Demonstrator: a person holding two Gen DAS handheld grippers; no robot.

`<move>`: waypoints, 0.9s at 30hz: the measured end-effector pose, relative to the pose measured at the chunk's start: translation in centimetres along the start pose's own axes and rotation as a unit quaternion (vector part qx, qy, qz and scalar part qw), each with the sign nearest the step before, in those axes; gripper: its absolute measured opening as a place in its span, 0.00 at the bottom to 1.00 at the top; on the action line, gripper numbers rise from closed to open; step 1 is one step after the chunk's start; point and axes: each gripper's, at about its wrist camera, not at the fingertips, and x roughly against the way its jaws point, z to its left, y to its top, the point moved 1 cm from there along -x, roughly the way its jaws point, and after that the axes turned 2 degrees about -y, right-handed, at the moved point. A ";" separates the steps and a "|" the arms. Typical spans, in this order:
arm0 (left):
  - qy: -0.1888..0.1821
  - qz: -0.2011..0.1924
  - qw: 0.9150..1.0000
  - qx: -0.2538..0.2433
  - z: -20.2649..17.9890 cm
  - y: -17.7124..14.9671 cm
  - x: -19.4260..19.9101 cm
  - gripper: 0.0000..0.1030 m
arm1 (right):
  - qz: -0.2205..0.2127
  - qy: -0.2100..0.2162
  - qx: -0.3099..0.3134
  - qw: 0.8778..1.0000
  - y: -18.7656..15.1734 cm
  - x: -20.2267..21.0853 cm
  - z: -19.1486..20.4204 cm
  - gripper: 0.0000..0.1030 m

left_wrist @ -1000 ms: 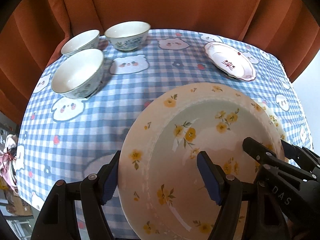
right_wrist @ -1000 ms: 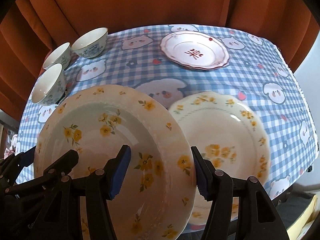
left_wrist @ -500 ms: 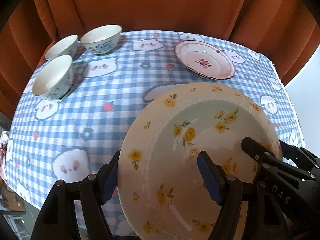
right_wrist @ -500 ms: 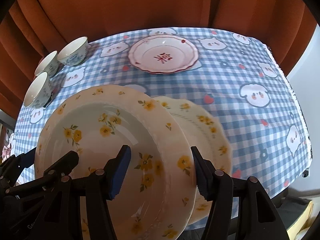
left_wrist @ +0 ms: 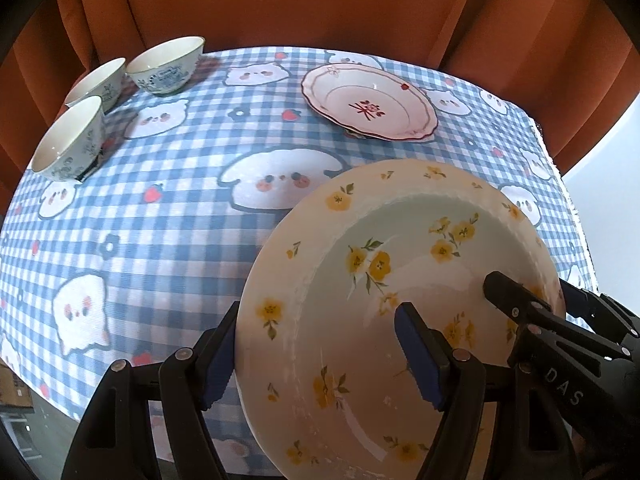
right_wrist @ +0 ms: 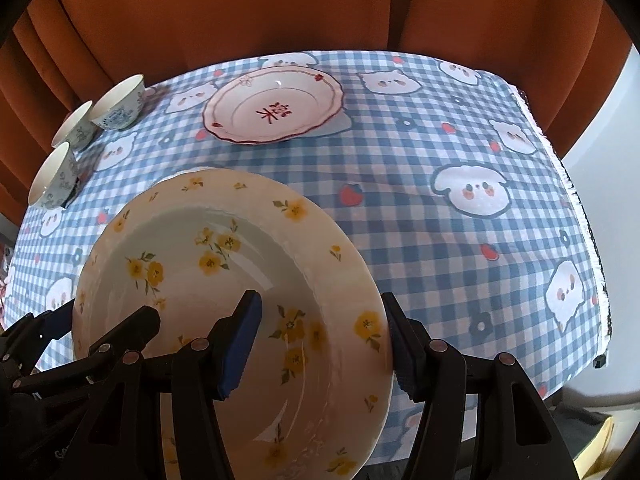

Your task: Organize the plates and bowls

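Grippers (left_wrist: 320, 360) grip plate (left_wrist: 400, 280) — above gingham tablecloth (left_wrist: 180, 220).

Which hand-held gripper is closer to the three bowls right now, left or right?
Left. The left hand-held gripper grips the yellow-flowered plate on the rim side facing the three bowls; the right hand-held gripper grips the opposite rim, farther away.

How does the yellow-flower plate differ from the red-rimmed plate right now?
The yellow-flower plate is up off the table, tilted, clamped at opposite rims by the left gripper and right gripper; the red-rimmed plate lies flat on the checked cloth, untouched. The first carries scattered yellow blossoms on cream; the second has a thin red line along a wavy edge and one red motif at its centre. Both are shallow, empty plates.
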 end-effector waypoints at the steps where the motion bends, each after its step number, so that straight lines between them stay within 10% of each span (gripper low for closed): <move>1: -0.001 0.000 1.000 0.001 -0.3 0.0 -0.2 0.72 | 0.000 -0.001 0.001 1.000 0.0 -0.1 -0.3 0.61; 27: 0.032 0.031 0.999 0.026 -2.2 -0.3 -5.3 0.75 | 0.033 0.002 0.032 0.999 1.2 -4.6 -2.7 0.61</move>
